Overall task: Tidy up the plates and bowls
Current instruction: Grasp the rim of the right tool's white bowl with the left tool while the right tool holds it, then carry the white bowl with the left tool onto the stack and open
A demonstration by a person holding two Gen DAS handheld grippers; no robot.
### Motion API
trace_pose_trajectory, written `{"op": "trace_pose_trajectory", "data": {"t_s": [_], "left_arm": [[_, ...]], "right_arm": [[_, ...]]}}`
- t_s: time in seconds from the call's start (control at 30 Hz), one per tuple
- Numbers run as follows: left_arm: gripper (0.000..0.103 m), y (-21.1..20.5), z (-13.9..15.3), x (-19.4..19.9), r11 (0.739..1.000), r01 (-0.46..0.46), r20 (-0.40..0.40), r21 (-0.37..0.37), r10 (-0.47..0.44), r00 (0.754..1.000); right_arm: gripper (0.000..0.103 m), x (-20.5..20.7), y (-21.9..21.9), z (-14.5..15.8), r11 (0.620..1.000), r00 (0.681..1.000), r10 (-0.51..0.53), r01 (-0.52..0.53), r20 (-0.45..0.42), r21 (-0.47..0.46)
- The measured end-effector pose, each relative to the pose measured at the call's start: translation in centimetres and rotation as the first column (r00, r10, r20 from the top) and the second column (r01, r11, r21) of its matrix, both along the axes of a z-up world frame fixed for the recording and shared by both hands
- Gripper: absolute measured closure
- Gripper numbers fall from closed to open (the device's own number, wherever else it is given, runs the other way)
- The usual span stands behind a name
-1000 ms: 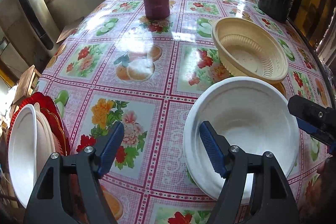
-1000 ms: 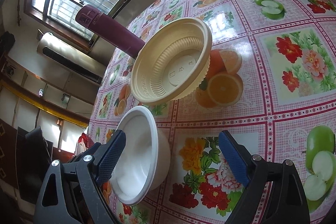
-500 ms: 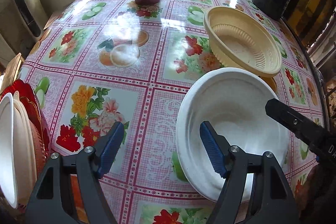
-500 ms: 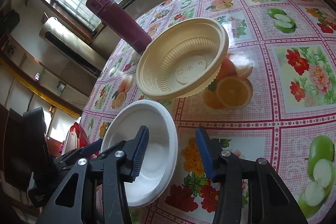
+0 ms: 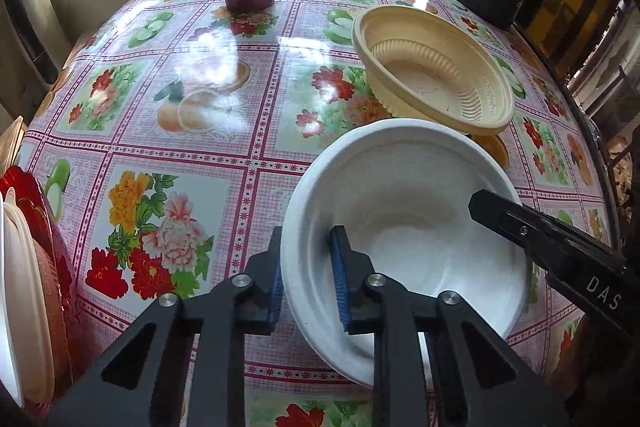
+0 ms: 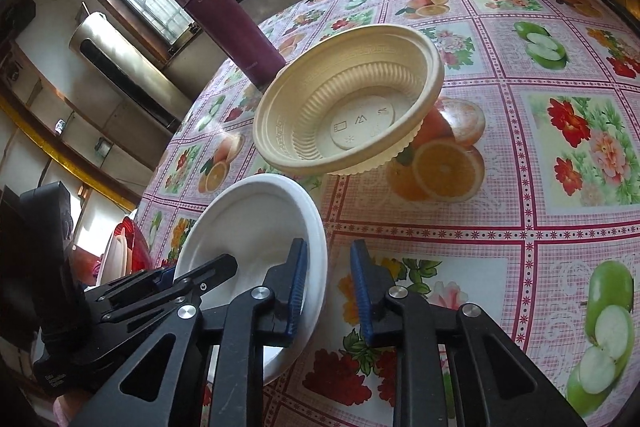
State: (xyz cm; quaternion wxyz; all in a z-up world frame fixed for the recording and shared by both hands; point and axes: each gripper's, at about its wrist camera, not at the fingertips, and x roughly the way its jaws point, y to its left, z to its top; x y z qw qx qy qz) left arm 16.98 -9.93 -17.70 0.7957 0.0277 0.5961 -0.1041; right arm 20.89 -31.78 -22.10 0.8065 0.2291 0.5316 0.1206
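White bowl [image 5: 404, 195] empty, beige bowl [image 5: 432, 67] empty, tilted behind

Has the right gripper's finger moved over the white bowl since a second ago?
Yes. In the left wrist view, the right gripper's finger has reached further in over the white bowl, toward the beige bowl; its jaws have just been closing.

White bowl [image 5: 412, 211] tilted beside beige ribbed bowl [image 5: 436, 75] on tablecloth.
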Motion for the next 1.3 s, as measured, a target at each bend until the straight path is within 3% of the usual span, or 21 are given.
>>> {"op": "trace_pose_trajectory", "data": {"t_s": [0.13,0.47,0.67,1.0,1.17,1.3], "left_arm": [[0.089,0.1,0.2,0.0,1.000,-0.007,0.002,-0.020,0.007,1.000],[0.090,1.6,1.4,-0.4,0.998,-0.029,0.007,-0.047,0.029,1.000],[0.090,4.3,4.3,-1.3,0.997,-0.070,0.091,-0.023,0.072,0.993],[0.090,14.6,10.0,-3.5,0.975,-0.224,0.265,-0.003,0.217,0.940],[0.090,20.3,10.3,-4.5,0.944,-0.328,0.282,-0.016,0.319,0.905],[0.090,23.7,9.0,-4.9,0.918,-0.397,0.261,-0.010,0.386,0.885]], "right_arm": [[0.090,0.0,0.2,0.0,1.000,1.000,0.010,-0.010,0.010,-0.009],[0.092,-0.3,1.2,1.1,0.999,0.995,0.032,-0.031,0.089,-0.010],[0.092,-0.7,3.4,2.8,0.998,0.982,0.037,-0.044,0.186,0.035],[0.092,-0.3,12.5,5.7,0.965,0.942,0.099,-0.169,0.322,0.200],[0.092,-0.2,18.6,6.1,0.948,0.922,0.177,-0.253,0.344,0.193],[0.092,-0.8,22.6,5.7,0.942,0.906,0.241,-0.304,0.347,0.140]]}}
